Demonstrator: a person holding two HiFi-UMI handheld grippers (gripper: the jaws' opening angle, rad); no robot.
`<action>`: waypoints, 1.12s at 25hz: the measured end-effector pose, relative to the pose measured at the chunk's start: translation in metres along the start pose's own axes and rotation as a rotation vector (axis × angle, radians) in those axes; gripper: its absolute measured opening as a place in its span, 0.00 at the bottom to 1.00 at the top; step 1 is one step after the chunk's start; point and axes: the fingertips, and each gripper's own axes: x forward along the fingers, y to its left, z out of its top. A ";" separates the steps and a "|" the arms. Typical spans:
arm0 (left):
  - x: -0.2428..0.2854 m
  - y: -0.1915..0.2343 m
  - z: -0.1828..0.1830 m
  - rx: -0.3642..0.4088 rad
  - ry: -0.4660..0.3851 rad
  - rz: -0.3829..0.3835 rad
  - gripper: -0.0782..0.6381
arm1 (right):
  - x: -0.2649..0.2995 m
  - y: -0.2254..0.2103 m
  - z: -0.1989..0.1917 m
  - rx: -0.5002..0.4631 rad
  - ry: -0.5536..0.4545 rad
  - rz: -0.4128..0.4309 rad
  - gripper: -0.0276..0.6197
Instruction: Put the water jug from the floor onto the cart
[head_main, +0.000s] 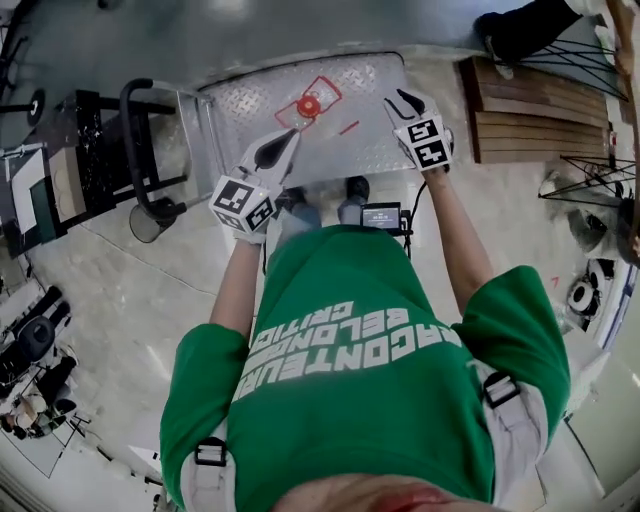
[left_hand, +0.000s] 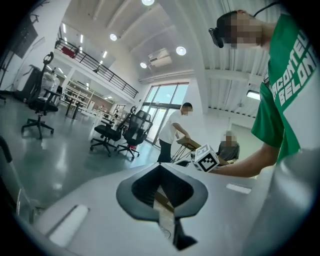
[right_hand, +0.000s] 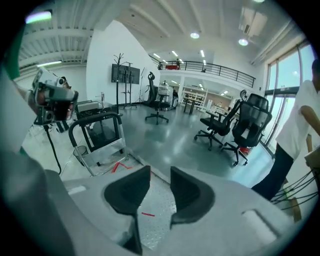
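Observation:
The cart's diamond-plate deck (head_main: 250, 100) lies below both grippers in the head view, its black handle (head_main: 135, 150) to the left. Inside a red tape outline on the deck sits a round red cap (head_main: 308, 105), apparently the top of the clear water jug; its body is hard to make out. My left gripper (head_main: 292, 135) hovers just left of the cap with its jaws together and nothing in them; its tips meet (left_hand: 159, 167) in the left gripper view. To the right of the cap, my right gripper (head_main: 398, 97) is open and empty. Deck plate (right_hand: 155, 225) shows through its gap (right_hand: 160, 172).
A wooden pallet (head_main: 520, 120) lies right of the cart, with wire racks (head_main: 590, 180) beyond it. A black cabinet (head_main: 70, 150) stands behind the cart handle. Office chairs (right_hand: 240, 130) stand on the grey floor. A person in a white shirt (left_hand: 172, 132) stands by a window.

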 end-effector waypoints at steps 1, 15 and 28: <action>0.009 -0.002 0.007 0.019 -0.008 -0.016 0.13 | -0.010 -0.006 0.007 -0.004 -0.029 -0.010 0.20; 0.080 -0.042 0.046 0.132 -0.039 -0.138 0.13 | -0.145 -0.052 0.039 -0.042 -0.235 -0.105 0.03; 0.078 -0.035 0.038 0.146 -0.037 -0.103 0.13 | -0.152 -0.047 0.027 -0.022 -0.273 -0.094 0.03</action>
